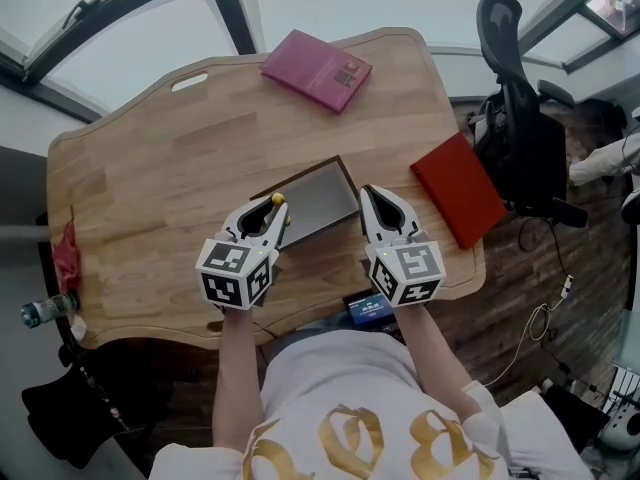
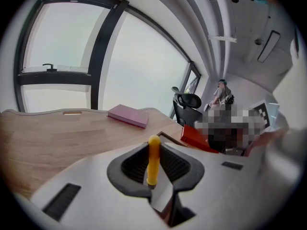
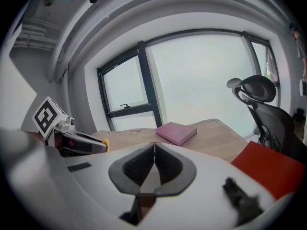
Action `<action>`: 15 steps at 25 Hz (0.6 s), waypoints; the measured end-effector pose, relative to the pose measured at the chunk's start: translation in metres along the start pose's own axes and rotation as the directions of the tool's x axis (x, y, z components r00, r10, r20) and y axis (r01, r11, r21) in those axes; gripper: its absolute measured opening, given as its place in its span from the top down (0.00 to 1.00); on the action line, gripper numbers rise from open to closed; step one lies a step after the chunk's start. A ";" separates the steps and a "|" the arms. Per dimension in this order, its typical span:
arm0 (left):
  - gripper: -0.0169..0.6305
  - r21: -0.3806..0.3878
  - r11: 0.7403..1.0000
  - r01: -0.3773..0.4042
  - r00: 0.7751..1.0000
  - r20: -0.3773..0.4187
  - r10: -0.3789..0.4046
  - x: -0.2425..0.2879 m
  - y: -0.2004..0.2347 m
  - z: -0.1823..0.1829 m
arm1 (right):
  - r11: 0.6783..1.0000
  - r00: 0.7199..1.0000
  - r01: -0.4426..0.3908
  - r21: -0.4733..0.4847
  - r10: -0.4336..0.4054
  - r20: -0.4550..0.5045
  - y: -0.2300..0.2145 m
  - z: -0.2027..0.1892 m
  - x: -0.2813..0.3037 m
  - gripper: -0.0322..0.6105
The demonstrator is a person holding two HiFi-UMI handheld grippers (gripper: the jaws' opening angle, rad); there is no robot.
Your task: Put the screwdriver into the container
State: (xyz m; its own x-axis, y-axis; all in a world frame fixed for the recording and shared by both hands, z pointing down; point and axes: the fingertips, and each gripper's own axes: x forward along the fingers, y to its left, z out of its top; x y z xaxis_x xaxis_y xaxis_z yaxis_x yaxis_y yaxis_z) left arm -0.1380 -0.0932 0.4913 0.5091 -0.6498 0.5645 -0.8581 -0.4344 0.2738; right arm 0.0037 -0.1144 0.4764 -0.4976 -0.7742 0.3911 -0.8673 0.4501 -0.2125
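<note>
In the head view a shallow grey container (image 1: 325, 200) with a dark rim lies open on the wooden table (image 1: 150, 168), just beyond both grippers. My left gripper (image 1: 274, 208) is shut on a screwdriver (image 1: 278, 199); its yellow handle stands up between the pads (image 2: 153, 162) and its tip pokes out at the container's near left edge. The shaft is hidden. The right gripper (image 1: 369, 194) hovers at the container's right side, jaws pressed together with nothing between them (image 3: 154, 150). From the right gripper view the left gripper (image 3: 76, 143) appears at the left.
A pink book (image 1: 316, 69) lies at the table's far edge and a red book (image 1: 458, 188) at its right edge. A black office chair (image 1: 515, 98) stands to the right. A bottle (image 1: 45, 310) sits low at the left. A small device with a lit screen (image 1: 368, 309) rests at the near edge.
</note>
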 end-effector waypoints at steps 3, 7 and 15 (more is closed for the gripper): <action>0.86 0.005 1.000 0.008 1.000 -0.025 -0.007 0.006 0.000 -0.004 | 1.000 1.000 0.003 0.004 -0.003 -0.005 -0.003 -0.001 0.003 0.90; 0.86 0.006 1.000 0.017 0.998 -0.053 -0.016 0.014 -0.001 -0.008 | 1.000 1.000 0.005 0.004 -0.005 -0.013 -0.006 -0.001 0.007 0.90; 0.86 0.003 1.000 0.028 0.994 -0.101 -0.027 0.026 -0.001 -0.013 | 1.000 0.999 0.011 0.011 -0.010 -0.031 -0.019 -0.004 0.014 0.90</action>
State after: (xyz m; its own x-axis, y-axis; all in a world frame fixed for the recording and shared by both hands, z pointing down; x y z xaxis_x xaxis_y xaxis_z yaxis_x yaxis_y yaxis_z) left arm -0.1247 -0.1020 0.5156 0.5229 -0.5713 0.6327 -0.8434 -0.4545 0.2867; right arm 0.0131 -0.1314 0.4897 -0.4880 -0.7648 0.4207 -0.8727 0.4370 -0.2179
